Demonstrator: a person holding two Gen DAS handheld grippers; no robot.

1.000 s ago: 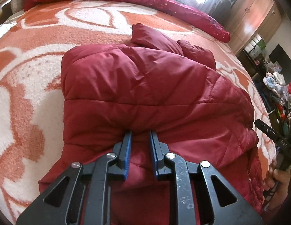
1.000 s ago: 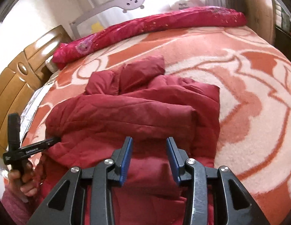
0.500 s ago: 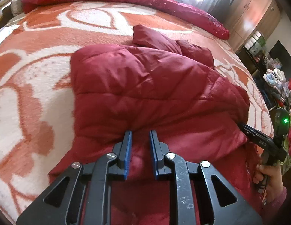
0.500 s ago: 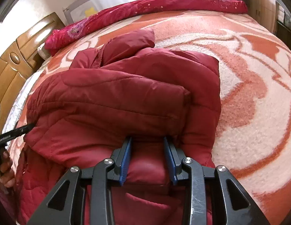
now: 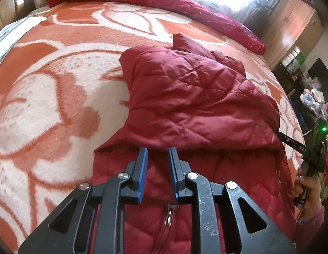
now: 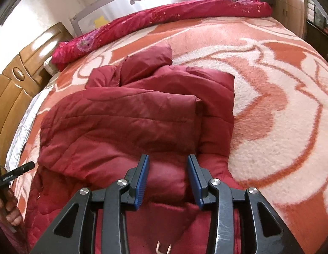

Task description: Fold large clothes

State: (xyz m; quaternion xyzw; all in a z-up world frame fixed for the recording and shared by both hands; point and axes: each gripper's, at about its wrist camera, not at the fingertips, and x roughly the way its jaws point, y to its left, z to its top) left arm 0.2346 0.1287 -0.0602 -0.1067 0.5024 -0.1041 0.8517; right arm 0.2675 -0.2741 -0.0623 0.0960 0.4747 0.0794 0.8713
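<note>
The jacket [image 5: 191, 97] is quilted cloth with a slight sheen and fine creases; its lining at lower centre looks matt and fleecy. The blanket [image 5: 47, 105] at left is rough, fuzzy pile. The left gripper [image 5: 157, 151] is matt black plastic with ribbed blue pads [image 5: 142, 169] and shiny metal rivets. The headboard [image 6: 18, 80], at left in the right wrist view, is glossy varnished wood.

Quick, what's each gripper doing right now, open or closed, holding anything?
Left gripper: open, jaws over the red quilted jacket, gripping nothing.
Right gripper: open, jaws astride a jacket fold, not clamped.
</note>
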